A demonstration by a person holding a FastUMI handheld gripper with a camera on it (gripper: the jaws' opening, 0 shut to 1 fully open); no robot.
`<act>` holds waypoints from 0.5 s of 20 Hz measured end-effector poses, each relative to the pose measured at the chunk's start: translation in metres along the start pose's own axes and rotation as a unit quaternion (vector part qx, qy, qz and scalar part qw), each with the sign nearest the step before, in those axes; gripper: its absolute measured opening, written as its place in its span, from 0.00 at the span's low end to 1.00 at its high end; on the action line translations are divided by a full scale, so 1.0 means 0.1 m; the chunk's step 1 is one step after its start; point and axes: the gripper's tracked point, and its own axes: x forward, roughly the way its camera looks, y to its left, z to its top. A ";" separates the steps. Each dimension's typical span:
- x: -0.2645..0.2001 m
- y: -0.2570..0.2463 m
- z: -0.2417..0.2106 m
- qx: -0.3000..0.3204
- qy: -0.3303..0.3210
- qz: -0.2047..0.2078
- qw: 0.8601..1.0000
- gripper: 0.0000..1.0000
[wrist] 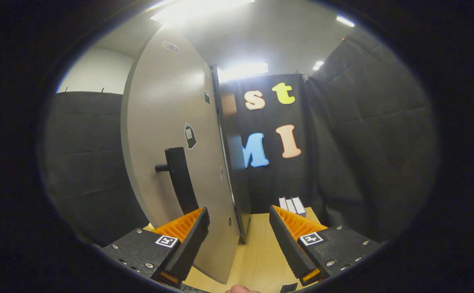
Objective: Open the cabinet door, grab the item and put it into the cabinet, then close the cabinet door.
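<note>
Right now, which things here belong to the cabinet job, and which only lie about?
For the job:
- cabinet door, standing open
- door handle
- white boxes on the table, beyond the fingers
- gripper, open, holding nothing

Just there:
- wooden table
- stickers on the door

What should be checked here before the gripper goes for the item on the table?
1. Cabinet door swung open: ok, it stands ajar, its black handle facing the gripper.
2. Gripper open and holding nothing: ok.
3. Item in sight: ok, white boxes stand at the far edge of the wooden table, beyond the fingers.
4. Path to the boxes clear: ok, bare tabletop ahead.
5. Space inside the cabinet: cannot tell, the door hides the interior.
</note>
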 end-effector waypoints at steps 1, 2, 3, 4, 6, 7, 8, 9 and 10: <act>0.00 0.02 0.01 -0.001 -0.003 0.001 1.000 0.93; -0.01 0.04 0.01 -0.002 -0.003 0.001 1.000 0.92; -0.01 0.05 0.01 -0.005 -0.003 0.003 1.000 0.92; 0.00 0.07 0.00 -0.005 -0.002 0.004 1.000 0.92; 0.02 0.14 -0.01 0.001 0.003 0.010 1.000 0.92; 0.03 0.19 -0.03 0.004 0.004 0.015 1.000 0.92; 0.04 0.28 -0.03 0.005 0.006 0.022 1.000 0.92; 0.03 0.38 -0.04 0.003 0.007 0.029 1.000 0.92; 0.03 0.47 -0.05 -0.001 0.007 0.037 0.999 0.92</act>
